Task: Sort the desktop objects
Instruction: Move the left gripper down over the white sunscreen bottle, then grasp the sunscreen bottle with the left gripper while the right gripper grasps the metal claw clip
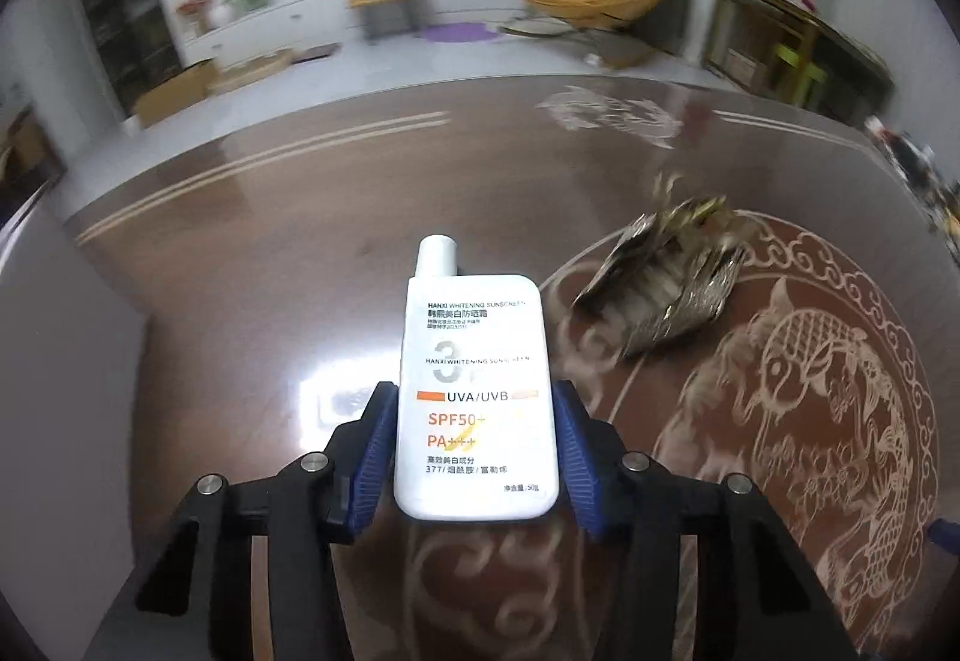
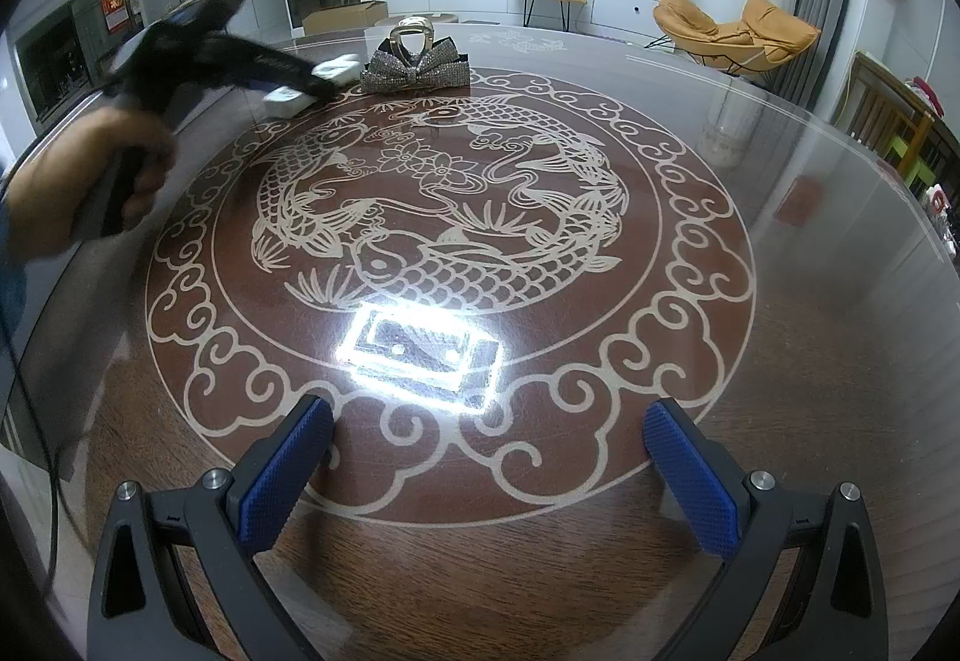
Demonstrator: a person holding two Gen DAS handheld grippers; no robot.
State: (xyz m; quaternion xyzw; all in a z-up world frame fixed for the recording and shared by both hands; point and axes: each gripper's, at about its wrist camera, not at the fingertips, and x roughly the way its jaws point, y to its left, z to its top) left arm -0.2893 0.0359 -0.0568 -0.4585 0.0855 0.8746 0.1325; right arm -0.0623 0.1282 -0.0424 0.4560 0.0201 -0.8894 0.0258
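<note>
- Sunscreen bottle [image 1: 477, 397] sits clamped between the blue ribbed pads [image 1: 372, 457] of the left gripper [image 1: 474, 421], long axis pointing away, cap foremost, over the glossy table [image 1: 240, 265].
- Sequinned bow hair clip [image 1: 666, 283] lies just right of it (blurred).
- Right gripper [image 2: 489, 466] gapes wide, empty, well apart from both items.

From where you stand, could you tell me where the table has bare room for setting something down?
The fish medallion is bare between the sparkly bow clip and the open right tongs, as is the tabletop right of it. It is crowded at the far left, where the left tongs grip the sunscreen bottle beside the clip.
</note>
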